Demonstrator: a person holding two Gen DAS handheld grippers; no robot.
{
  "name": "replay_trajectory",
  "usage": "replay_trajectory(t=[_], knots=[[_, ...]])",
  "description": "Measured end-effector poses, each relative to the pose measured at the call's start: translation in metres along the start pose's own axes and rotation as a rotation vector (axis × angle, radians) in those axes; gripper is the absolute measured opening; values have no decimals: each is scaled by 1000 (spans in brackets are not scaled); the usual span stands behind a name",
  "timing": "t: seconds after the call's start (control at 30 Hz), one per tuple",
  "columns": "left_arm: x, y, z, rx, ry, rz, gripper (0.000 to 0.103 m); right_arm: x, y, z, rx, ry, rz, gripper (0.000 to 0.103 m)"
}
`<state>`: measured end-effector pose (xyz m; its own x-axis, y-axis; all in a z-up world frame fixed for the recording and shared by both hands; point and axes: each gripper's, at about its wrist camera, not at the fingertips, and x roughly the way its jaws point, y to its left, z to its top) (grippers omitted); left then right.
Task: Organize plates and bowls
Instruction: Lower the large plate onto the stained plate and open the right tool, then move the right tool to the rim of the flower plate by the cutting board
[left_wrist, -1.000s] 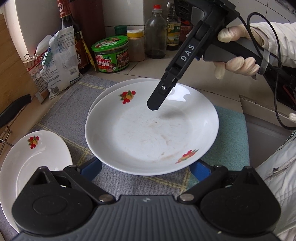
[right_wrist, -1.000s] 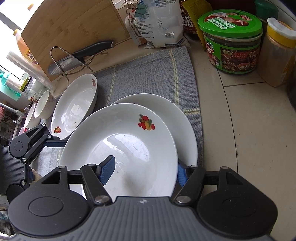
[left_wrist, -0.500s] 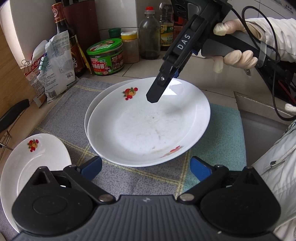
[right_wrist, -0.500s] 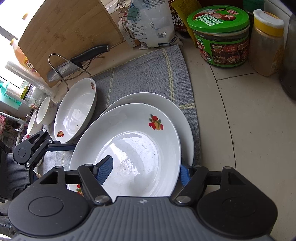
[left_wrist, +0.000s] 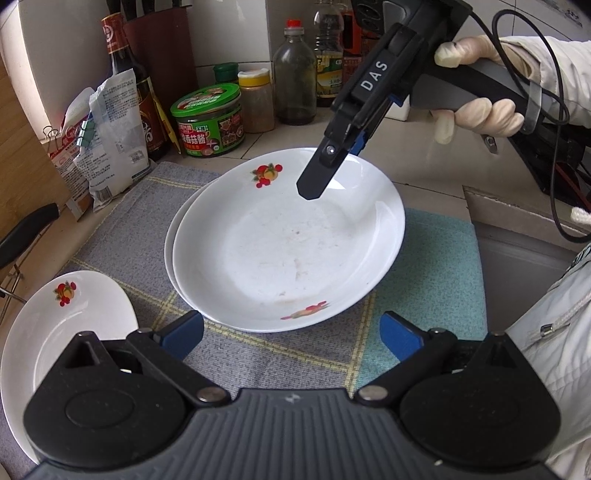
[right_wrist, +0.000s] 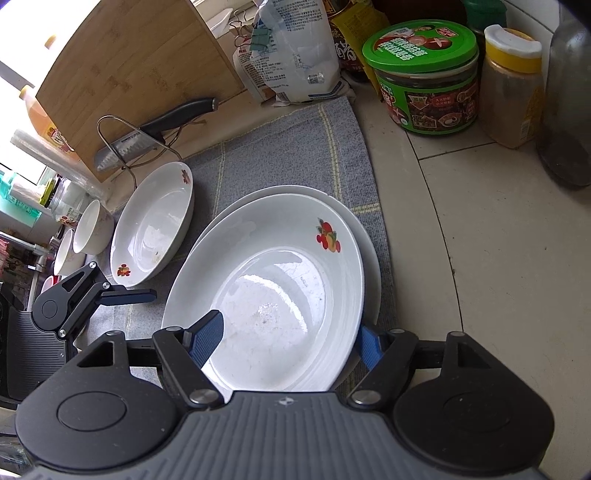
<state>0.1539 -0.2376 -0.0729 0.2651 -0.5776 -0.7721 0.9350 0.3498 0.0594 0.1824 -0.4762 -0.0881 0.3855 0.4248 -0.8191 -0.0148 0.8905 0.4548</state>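
Two white fruit-printed plates are stacked on the grey checked mat (left_wrist: 122, 229). The top plate (left_wrist: 288, 251) (right_wrist: 273, 295) rests in the lower plate (left_wrist: 170, 240) (right_wrist: 371, 258). My right gripper (right_wrist: 288, 332) (left_wrist: 336, 162) straddles the top plate's far rim, one pad over the inside and one outside, jaws apart and not pressing. My left gripper (left_wrist: 291, 334) is open just short of the near rim, holding nothing. A third plate (left_wrist: 62, 332) (right_wrist: 155, 229) lies to the left on the mat. Two small bowls (right_wrist: 92, 225) stand beyond it.
A green-lidded jar (left_wrist: 208, 118), bottles (left_wrist: 295, 74) and a clipped bag (left_wrist: 114, 140) line the back of the counter. A cutting board (right_wrist: 129, 74) and a knife (right_wrist: 155, 129) stand at the left. The sink (left_wrist: 517, 266) drops off at the right.
The top plate has sunk from a raised, tilted hold by the left gripper onto the lower plate. The right gripper's jaws have widened off its rim. The left gripper stayed put.
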Motion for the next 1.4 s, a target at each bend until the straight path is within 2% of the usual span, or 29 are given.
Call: replay_trajectory(t=[0.43, 0.57, 0.73, 0.83, 1.03, 1.2, 1.27, 1.4], knots=[[-13, -2, -10, -38, -45, 14, 101, -6, 11, -6, 22, 38, -87, 84], [-20, -3, -15, -49, -64, 24, 101, -12, 12, -11, 26, 16, -97, 85], [-33, -5, -22, -90, -99, 57, 102, -22, 28, -15, -27, -48, -134, 94], [-42, -5, -25, -136, -111, 110, 102, -24, 44, -20, -88, -100, -167, 102], [-63, 0, -43, -279, -152, 233, 102, -15, 85, -39, -256, -189, -281, 103], [-91, 5, -72, -387, -208, 322, 102, 2, 118, -56, -270, -245, -335, 103], [-104, 8, -85, -424, -222, 339, 102, 7, 131, -62, -265, -266, -328, 103], [-123, 18, -107, -469, -242, 337, 102, 16, 162, -80, -279, -339, -393, 103]])
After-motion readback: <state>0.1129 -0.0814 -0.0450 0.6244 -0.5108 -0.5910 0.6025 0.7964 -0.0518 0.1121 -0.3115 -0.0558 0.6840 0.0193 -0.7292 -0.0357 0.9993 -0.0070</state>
